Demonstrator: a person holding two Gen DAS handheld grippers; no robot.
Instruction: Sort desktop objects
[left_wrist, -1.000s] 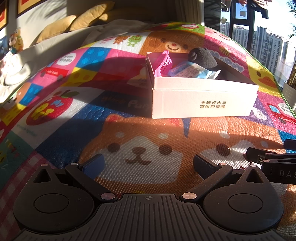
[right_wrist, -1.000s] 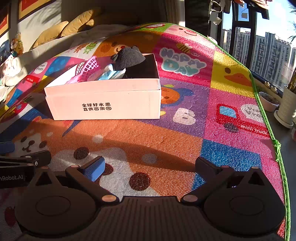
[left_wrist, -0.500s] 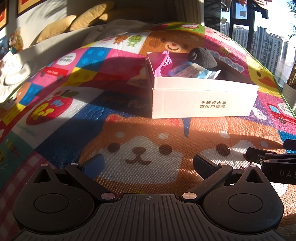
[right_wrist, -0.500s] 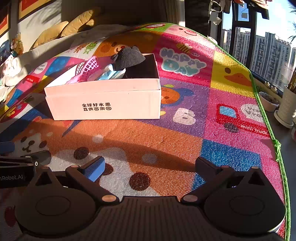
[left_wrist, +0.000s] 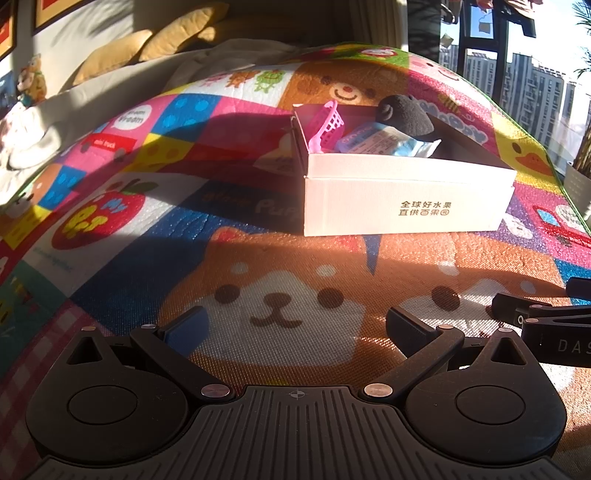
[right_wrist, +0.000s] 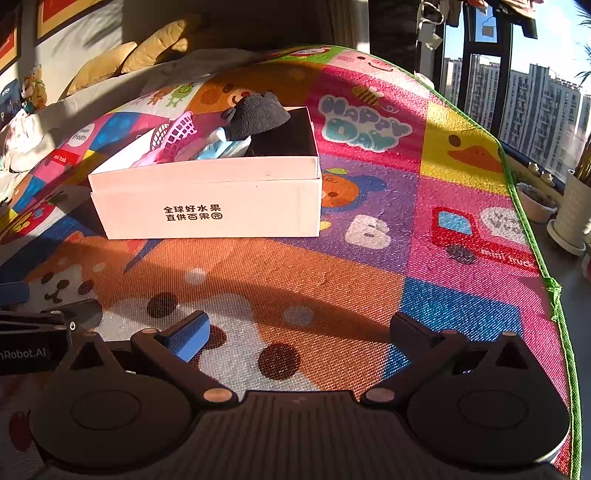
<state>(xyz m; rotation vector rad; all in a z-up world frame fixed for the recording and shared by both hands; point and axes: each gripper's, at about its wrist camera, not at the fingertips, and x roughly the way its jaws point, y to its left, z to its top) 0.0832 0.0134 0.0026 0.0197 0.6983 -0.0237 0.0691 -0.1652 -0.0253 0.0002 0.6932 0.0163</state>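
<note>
Woven cartoon playmat (right_wrist: 369, 229); rectangular white cardboard box (right_wrist: 207, 206) holds dark fuzzy plush (right_wrist: 258, 114); both tongs (left_wrist: 295, 325) (right_wrist: 299, 328) wide, empty.

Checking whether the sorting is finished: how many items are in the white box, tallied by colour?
Pink: 1, the basket
Dark grey: 1, the plush toy
Light blue: 1, the packet
Total: 3 visible in the white box; anything beneath them is hidden.

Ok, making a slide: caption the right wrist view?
Open right gripper hovers over play mat facing white box of sorted items.
</note>
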